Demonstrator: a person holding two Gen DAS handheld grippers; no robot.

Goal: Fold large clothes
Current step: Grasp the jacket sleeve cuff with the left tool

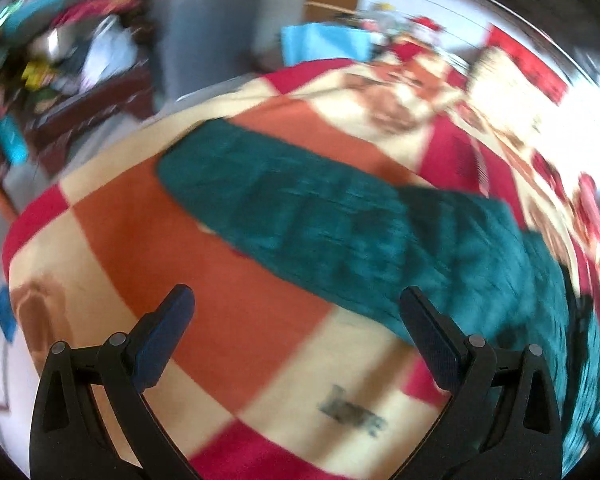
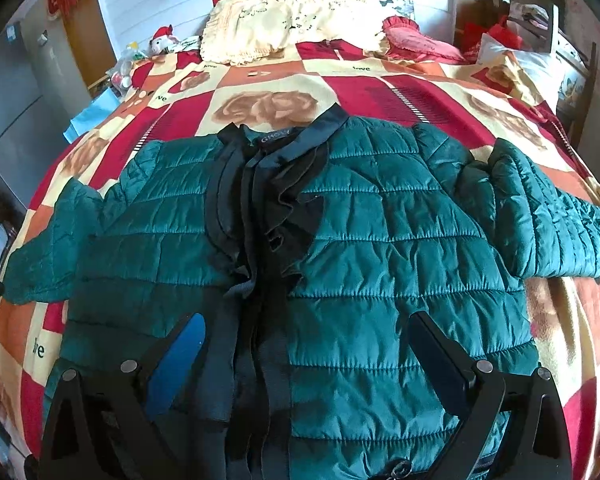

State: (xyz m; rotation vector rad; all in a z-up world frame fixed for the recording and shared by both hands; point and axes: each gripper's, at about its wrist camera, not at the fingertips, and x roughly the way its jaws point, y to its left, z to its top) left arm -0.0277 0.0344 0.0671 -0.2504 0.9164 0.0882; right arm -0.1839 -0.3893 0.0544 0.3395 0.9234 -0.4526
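Between the right gripper's [image 2: 304, 344] 2 spread, empty jaws lies the puffy teal jacket [image 2: 340, 248], soft and slippery, best pinched at a sleeve cuff; the left gripper [image 1: 296, 316] gapes empty beside its sleeve.

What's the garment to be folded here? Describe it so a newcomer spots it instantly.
Start at the bed, covered by a red, orange and cream checked blanket. Spread flat across it, sleeves out to both sides, lies the jacket. It is the only teal quilted item, with a dark ruffled front placket.
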